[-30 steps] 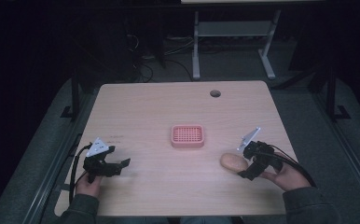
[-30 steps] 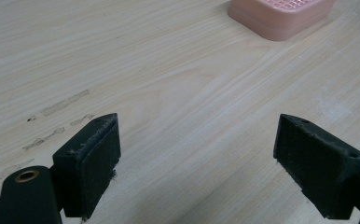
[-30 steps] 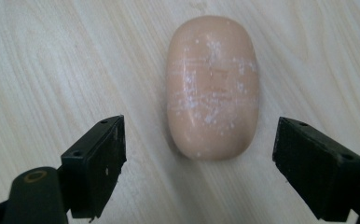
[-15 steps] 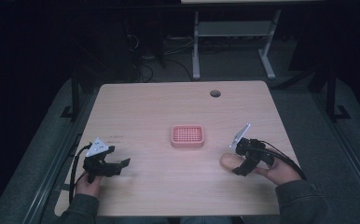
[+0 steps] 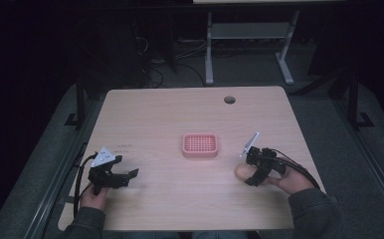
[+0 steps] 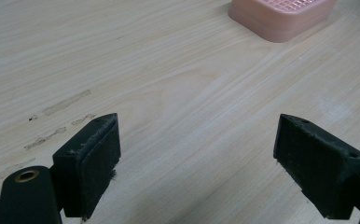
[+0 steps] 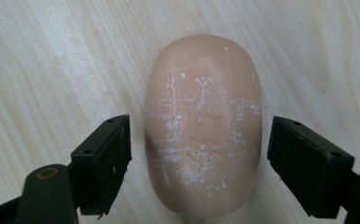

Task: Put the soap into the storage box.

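The smooth tan oval soap bar [image 7: 202, 135] lies flat on the light wooden table [image 5: 170, 114], near its right front edge. The right gripper [image 7: 199, 158] has been closing around it, pads just not touching. The left gripper [image 6: 197, 163] is wide open and holds nothing. A pink plastic soap dish [image 5: 200, 145] sits mid-table. The room behind is dark, with a grey metal frame [image 5: 249, 35].
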Available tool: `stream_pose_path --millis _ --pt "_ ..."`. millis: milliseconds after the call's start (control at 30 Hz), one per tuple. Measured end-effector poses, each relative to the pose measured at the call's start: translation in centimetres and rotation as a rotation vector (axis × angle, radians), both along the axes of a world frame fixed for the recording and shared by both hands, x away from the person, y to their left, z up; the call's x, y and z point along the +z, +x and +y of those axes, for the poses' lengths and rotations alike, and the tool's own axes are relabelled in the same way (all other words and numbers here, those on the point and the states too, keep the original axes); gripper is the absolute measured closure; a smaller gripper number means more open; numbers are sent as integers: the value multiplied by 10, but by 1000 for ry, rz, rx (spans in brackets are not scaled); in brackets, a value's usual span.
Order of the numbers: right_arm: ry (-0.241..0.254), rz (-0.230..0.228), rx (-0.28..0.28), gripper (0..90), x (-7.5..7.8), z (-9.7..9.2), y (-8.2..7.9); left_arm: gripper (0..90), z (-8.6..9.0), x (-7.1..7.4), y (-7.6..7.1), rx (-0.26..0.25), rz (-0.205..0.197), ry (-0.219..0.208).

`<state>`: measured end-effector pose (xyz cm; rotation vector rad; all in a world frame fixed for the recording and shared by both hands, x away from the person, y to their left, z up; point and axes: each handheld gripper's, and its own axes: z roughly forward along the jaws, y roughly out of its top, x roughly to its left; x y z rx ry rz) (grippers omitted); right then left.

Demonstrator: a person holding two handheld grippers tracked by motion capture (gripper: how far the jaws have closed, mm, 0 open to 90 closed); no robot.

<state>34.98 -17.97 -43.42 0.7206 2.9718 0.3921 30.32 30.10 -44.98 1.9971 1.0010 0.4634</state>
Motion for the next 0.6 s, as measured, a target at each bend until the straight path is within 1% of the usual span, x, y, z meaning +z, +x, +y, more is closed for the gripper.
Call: stream_pose_path --millis 33,100,133,267,400,600 --pt "-4 8 0 220 -1 1 1 143 0 0 0 -2 0 1" --pt "-11 8 4 224 -2 1 1 143 0 0 0 -1 1 2" --pt "-10 17 -1 227 -2 2 1 143 0 0 0 0 2 1" --pt "-19 22 4 241 -3 5 2 143 0 0 0 0 1 0" --pt "-36 14 18 265 -4 8 2 143 0 0 0 1 2 -1" --pt "-51 20 18 293 -6 10 4 143 0 0 0 2 1 -2"
